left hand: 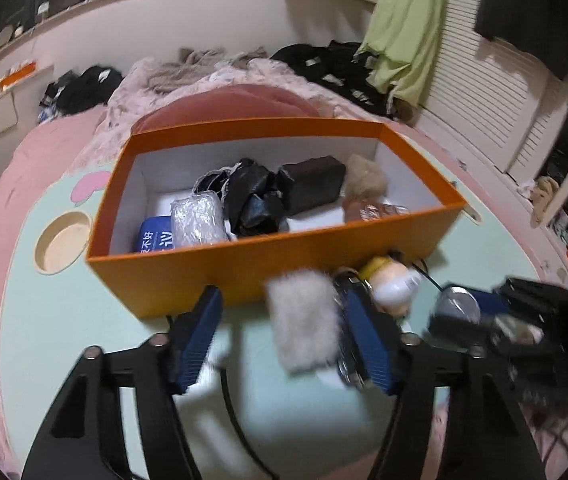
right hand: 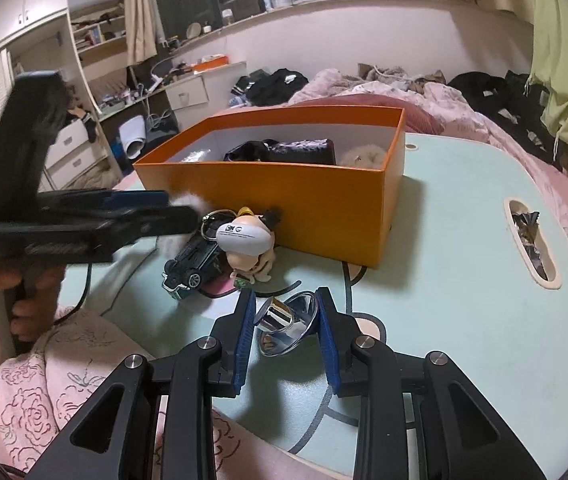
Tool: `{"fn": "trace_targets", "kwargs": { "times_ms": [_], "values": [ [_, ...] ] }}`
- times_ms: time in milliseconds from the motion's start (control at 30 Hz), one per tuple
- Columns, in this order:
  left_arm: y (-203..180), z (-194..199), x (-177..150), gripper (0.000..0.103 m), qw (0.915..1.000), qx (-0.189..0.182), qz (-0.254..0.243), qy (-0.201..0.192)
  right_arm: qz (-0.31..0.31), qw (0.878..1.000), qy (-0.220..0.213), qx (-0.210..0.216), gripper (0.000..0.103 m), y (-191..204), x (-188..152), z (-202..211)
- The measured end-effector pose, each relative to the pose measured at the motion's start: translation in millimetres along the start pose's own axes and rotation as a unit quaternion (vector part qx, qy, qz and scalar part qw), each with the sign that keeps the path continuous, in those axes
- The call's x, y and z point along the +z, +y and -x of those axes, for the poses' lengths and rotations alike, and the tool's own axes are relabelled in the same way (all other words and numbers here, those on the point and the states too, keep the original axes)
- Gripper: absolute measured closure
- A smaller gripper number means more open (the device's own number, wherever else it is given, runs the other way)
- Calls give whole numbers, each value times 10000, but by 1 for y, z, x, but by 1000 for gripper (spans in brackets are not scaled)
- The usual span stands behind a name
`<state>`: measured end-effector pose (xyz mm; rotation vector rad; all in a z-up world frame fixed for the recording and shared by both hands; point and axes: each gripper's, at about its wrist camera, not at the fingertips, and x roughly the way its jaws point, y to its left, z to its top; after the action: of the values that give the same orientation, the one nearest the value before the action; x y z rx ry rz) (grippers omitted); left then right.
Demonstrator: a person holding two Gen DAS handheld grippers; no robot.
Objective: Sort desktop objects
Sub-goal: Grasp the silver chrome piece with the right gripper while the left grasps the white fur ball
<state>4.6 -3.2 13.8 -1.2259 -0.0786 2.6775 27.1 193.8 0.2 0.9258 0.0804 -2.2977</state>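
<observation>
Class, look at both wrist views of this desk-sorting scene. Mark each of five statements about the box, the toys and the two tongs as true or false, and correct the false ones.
1. The orange box already holds several items. True.
2. The left tongs are clamped on the toy car. False: their fingers stand apart around a white fluffy piece, and the car lies on the table beside it.
3. A shiny silver cup-shaped object sits between the fingers of the right tongs. True.
4. The masked doll lies inside the box. False: it sits on the table against the box's outer wall.
5. The tabletop is dark wood. False: it is pale green.
</observation>
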Motion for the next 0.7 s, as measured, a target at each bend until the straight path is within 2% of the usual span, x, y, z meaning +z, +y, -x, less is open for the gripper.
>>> {"fn": "trace_targets", "kwargs": {
  "times_ms": [67, 133, 233, 300, 400, 433, 467, 500, 533, 567, 633, 700],
  "values": [
    [7, -6, 3, 64, 9997, -89, 214, 55, -9, 10000, 16, -6, 74, 0, 0, -1],
    [12, -5, -1, 78, 9994, -7, 343, 50, 2, 10000, 46, -44, 74, 1, -1, -2],
    [16, 3, -10, 78, 9991, 55, 426, -70, 88, 9998, 105, -143, 74, 4, -1, -3],
    [14, 9, -18, 78, 9991, 231, 331, -125, 120, 9997, 133, -182, 73, 8, -3, -4],
    [9, 2, -28, 78, 9991, 408, 115, 33, 132, 9996, 155, -198, 73, 8, -3, -5],
    [9, -2, -30, 75, 9990, 433, 103, 98, 127, 9996, 158, -191, 73, 7, -4, -5],
    [10, -7, -31, 67, 9985, 480, 120, 255, 118, 9997, 165, -169, 73, 7, -4, -5],
    [8, -8, -31, 57, 9979, 609, 73, 215, 114, 9997, 162, -154, 71, 7, -3, -5],
    [7, -11, -32, 30, 9972, 692, 62, 277, 118, 9997, 163, -131, 70, 7, -3, -5],
    [6, -14, -33, 17, 9966, 745, 55, 343, 135, 9997, 169, -121, 69, 7, -3, -5],
    [6, -15, -35, 17, 9968, 713, 67, 343, 156, 9996, 174, -151, 67, 8, -2, -5],
    [5, -16, -36, 17, 9969, 714, 70, 338, 165, 9996, 174, -161, 59, 8, -2, -5]
  ]
}}
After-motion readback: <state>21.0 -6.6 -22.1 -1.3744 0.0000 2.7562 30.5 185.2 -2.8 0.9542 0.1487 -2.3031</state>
